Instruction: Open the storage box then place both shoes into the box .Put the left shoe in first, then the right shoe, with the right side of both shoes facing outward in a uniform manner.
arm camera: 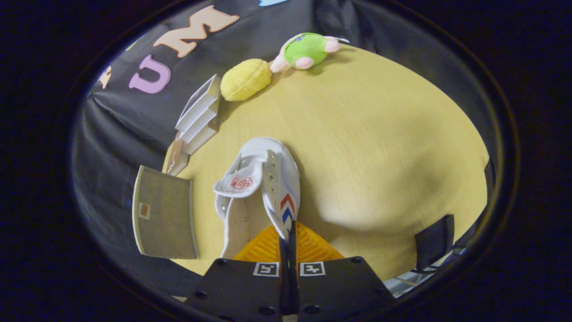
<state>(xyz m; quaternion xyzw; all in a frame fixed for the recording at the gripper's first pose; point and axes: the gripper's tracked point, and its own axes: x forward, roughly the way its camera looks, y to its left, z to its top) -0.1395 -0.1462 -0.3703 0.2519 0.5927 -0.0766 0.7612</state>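
While the fingers (288, 243) are pressed nearly together on the side wall of a white canvas shoe (261, 188), the shoe hangs from them above the yellow wooden worktop (380, 147), its toe pointing to the far side and its orange sole (286, 246) nearest the fingers. Red and blue chevrons mark the pinched side. Canvas like this looks light and soft, so the upper will probably fold under pressure; the stiffer rubber edge by the sole seems the safer place to hold, and the loose tongue could flop. Left of the shoe a grey panel (163, 219) stands at the worktop's edge, perhaps the storage box, though I cannot tell. Farther left white boxes (199, 114) are stacked, and a yellow plush (246, 79) and a green plush (308, 50) lie far off.
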